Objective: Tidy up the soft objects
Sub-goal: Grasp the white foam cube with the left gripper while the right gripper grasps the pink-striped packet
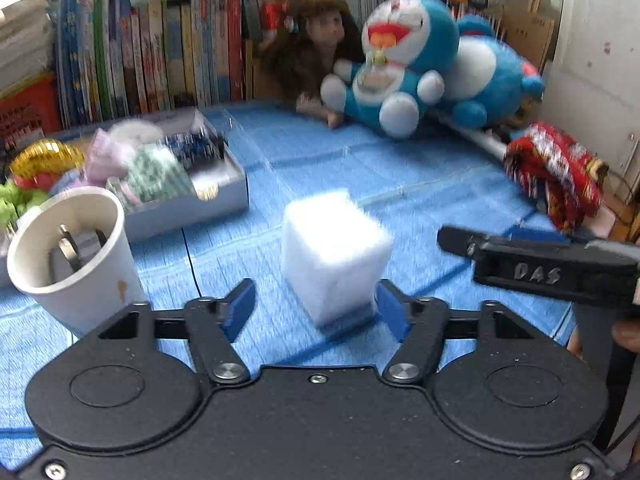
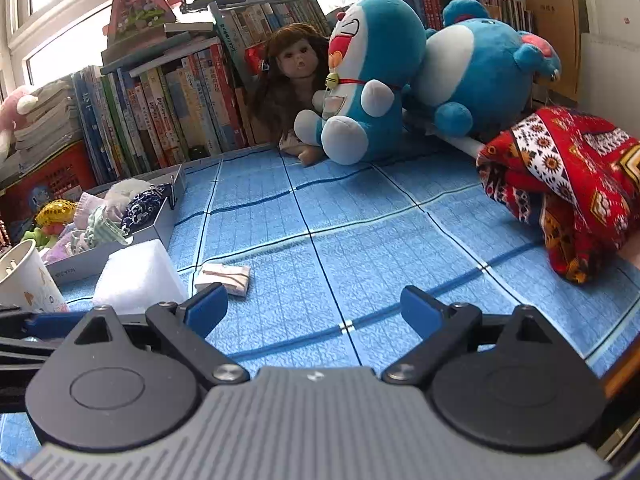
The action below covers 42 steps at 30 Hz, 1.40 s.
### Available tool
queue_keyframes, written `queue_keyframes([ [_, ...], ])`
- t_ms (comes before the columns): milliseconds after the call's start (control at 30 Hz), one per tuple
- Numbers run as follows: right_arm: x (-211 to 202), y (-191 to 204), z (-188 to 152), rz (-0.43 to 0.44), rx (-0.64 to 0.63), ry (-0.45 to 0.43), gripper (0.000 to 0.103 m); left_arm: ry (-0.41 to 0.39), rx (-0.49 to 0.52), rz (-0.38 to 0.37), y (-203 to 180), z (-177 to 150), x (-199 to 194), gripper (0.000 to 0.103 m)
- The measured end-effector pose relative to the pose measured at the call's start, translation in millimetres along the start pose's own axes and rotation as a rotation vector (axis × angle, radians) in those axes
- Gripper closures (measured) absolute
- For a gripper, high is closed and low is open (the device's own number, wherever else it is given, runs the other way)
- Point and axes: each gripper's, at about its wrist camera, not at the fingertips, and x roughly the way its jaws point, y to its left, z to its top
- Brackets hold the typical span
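A white foam block (image 1: 334, 250) stands on the blue mat, just ahead of my open left gripper (image 1: 316, 312); its right pad (image 1: 394, 314) is close to or touching the block's lower corner, the left pad is apart. The block also shows in the right wrist view (image 2: 136, 276). A small folded pale cloth (image 2: 226, 277) lies on the mat ahead-left of my open, empty right gripper (image 2: 314, 310). A grey box (image 1: 192, 208) holds several soft cloth items (image 1: 160, 172). The right gripper's finger (image 1: 520, 260) shows at the right of the left wrist view.
A white paper cup (image 1: 76, 256) stands at the left by the box. Two blue plush toys (image 2: 376, 80) and a doll (image 2: 296, 76) lean against the books at the back. A red patterned cloth (image 2: 568, 188) lies at the right.
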Motion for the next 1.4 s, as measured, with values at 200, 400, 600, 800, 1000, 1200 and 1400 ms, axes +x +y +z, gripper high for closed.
queue_keyframes([
  [200, -2.7, -3.8, 4.0, -0.015, 0.009, -0.014, 0.006, -0.099, 0.029, 0.049, -12.3, 2.1, 4.2, 0.022],
  [400, -1.9, -14.5, 5.1, -0.038, 0.029, -0.015, 0.006, -0.123, -0.096, 0.039, -7.8, -2.8, 19.2, 0.016],
  [600, -2.4, -22.7, 5.0, -0.050, 0.044, -0.022, 0.006, -0.133, -0.244, -0.035, 2.9, -2.4, 21.4, 0.012],
  [800, -4.5, -32.3, 5.2, -0.058, 0.084, -0.026, 0.006, -0.115, -0.230, 0.008, -6.3, 2.4, 32.0, 0.014],
  [1000, -0.6, -24.4, 6.1, -0.021, 0.063, -0.021, 0.006, -0.095, -0.183, 0.053, -7.1, -6.7, 25.9, 0.045],
  [1200, 18.3, 6.1, 9.6, 0.073, -0.007, 0.002, 0.006, -0.150, -0.087, 0.080, -7.9, -23.9, -12.8, 0.044],
  [1400, 51.5, 45.3, 19.3, 0.124, -0.097, 0.079, 0.006, -0.124, -0.110, 0.100, 7.7, -38.2, -31.8, 0.044],
])
